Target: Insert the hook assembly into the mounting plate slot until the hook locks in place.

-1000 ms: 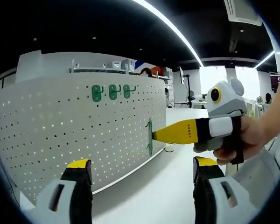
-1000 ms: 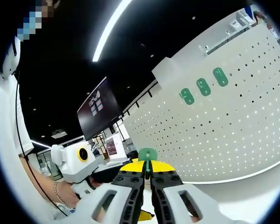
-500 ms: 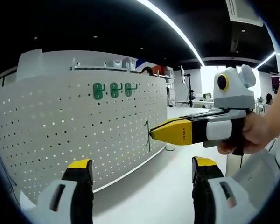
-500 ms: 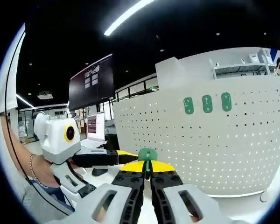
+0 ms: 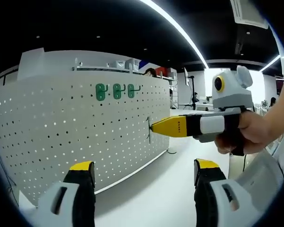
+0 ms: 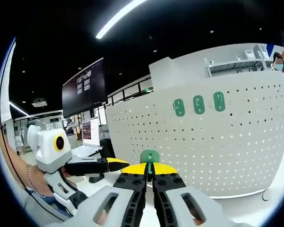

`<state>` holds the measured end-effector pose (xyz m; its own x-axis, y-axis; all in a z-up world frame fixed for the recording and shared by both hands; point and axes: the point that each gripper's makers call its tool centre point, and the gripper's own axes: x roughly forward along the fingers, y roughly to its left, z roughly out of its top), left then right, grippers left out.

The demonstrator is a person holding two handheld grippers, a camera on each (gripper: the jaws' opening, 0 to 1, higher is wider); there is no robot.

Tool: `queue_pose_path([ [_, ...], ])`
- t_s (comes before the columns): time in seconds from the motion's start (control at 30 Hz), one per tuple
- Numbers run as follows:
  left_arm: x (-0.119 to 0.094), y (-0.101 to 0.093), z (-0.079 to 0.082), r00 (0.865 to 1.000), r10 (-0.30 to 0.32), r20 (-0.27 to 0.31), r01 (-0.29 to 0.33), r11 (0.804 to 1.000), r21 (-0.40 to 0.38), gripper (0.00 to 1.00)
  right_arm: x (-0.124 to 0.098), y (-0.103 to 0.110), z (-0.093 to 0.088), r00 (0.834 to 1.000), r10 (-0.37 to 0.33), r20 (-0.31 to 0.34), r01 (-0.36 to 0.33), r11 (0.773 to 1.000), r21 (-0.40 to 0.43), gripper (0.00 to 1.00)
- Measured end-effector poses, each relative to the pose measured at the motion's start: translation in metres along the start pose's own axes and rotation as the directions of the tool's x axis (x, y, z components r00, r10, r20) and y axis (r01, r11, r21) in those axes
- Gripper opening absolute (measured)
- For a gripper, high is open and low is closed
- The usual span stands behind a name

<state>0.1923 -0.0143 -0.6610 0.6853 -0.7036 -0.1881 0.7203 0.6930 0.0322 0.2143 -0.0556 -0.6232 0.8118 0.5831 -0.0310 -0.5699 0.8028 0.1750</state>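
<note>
Hook: a green hook [image 6: 149,156] is pinched between the pressed-together jaws of the right gripper [image 6: 149,176]; in the left gripper view it [image 5: 148,130] shows edge-on at that gripper's tip, just beside or touching the pegboard face, which of the two cannot be told.
Pegboard: white perforated panel [image 5: 61,137] standing upright on the table [image 5: 161,189], near the table's far side.
Mounted hooks: three green hooks [image 5: 115,91] sit in a row near the pegboard's top edge.
Right gripper: held by a hand [image 5: 246,135], yellow tip pointing at the pegboard's right part.
Left gripper: its jaws [image 5: 139,172] are spread wide with nothing between them, above the table, well apart from the pegboard.
</note>
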Motion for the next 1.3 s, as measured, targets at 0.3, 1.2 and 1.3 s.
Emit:
queue_pose_path([
  [0.3,-0.003,0.003,-0.003,1.0,0.007,-0.007,-0.008,1.0,-0.007,0.88,0.003,-0.024,0.013,0.998,-0.06,0.011,0.06,0.998,-0.022,0.01],
  [1.2,-0.014,0.007,-0.008,1.0,0.022,-0.001,-0.022,0.999,-0.039,0.86,0.004,-0.1,0.061,0.977,-0.199,0.081,0.205,0.977,-0.066,0.01],
  [1.3,-0.015,0.007,-0.008,1.0,0.025,0.0,-0.025,0.999,-0.04,0.86,0.003,-0.109,0.066,0.973,-0.215,0.089,0.221,0.973,-0.066,0.01],
])
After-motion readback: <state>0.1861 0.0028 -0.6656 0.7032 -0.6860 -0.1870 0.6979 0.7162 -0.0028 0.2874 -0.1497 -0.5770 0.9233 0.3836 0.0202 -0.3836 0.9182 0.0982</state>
